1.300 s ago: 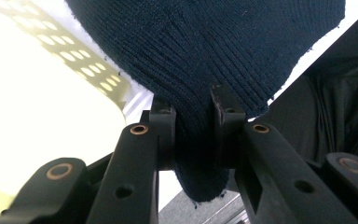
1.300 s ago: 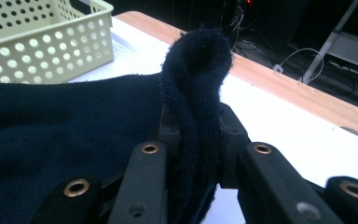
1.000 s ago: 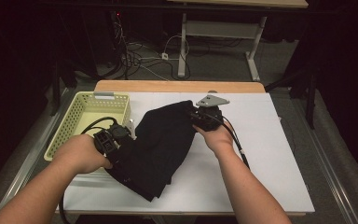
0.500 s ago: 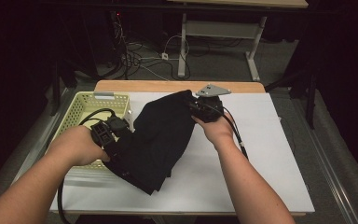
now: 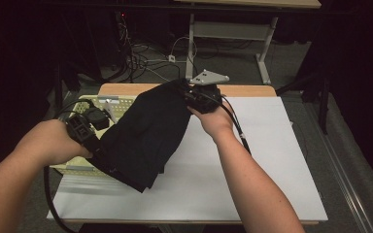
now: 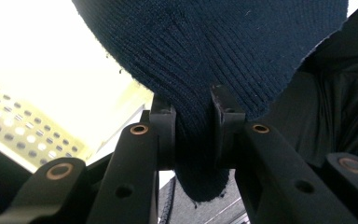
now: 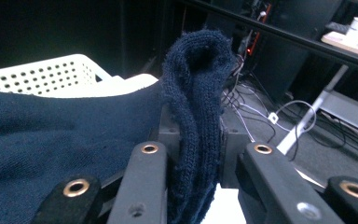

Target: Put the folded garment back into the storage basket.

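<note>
Navy garment (image 6: 223,51) — matt ribbed knit cloth

1. High view: the room is dim and its edges fall to near black. Only the white counter (image 5: 272,160) catches light, which seems to come from overhead.
2. My forearms look evenly lit and slightly soft, with mild grain throughout.
3. The dark cloth (image 5: 145,136) reads as one flat black mass from above, its folds barely visible.
4. Left gripper view: the counter behind blows out to pure white glare. My jaws sit in shadow, with small glints on the brass rivets. The knit is sharp.
5. Right gripper view: the background is dark. The basket (image 7: 51,74) is pale and a little soft, and the near cloth is blurred.
</note>
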{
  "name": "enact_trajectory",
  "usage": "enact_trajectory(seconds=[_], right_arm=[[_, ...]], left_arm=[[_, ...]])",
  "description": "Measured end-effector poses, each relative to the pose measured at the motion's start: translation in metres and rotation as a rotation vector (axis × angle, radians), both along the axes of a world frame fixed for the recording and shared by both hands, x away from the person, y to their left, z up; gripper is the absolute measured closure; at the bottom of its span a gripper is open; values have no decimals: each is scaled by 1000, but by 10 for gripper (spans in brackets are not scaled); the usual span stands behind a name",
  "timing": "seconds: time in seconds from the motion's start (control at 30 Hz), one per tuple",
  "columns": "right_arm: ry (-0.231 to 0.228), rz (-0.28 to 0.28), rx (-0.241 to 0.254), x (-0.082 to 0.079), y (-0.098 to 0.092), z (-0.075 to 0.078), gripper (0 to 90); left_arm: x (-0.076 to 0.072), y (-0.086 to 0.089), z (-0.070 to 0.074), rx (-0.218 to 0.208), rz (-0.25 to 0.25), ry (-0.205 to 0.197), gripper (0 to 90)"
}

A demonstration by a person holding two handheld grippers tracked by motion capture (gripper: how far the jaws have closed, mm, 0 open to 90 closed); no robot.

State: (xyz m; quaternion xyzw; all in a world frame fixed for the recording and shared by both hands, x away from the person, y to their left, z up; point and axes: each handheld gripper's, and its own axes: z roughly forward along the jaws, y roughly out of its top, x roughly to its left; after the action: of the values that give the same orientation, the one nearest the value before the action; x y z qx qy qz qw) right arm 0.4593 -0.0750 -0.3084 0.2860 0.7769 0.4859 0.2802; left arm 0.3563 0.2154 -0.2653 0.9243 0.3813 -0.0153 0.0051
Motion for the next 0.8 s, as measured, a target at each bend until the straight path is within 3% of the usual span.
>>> enact_trajectory(seconds=[0.3, 0.8], right_arm=[[-5, 57, 12, 5, 37, 6, 772], [41, 120, 3, 21, 83, -18, 771]], left_arm=[[-9, 32, 0, 5, 57, -1, 734], [-15, 71, -13, 10, 129, 9, 733]])
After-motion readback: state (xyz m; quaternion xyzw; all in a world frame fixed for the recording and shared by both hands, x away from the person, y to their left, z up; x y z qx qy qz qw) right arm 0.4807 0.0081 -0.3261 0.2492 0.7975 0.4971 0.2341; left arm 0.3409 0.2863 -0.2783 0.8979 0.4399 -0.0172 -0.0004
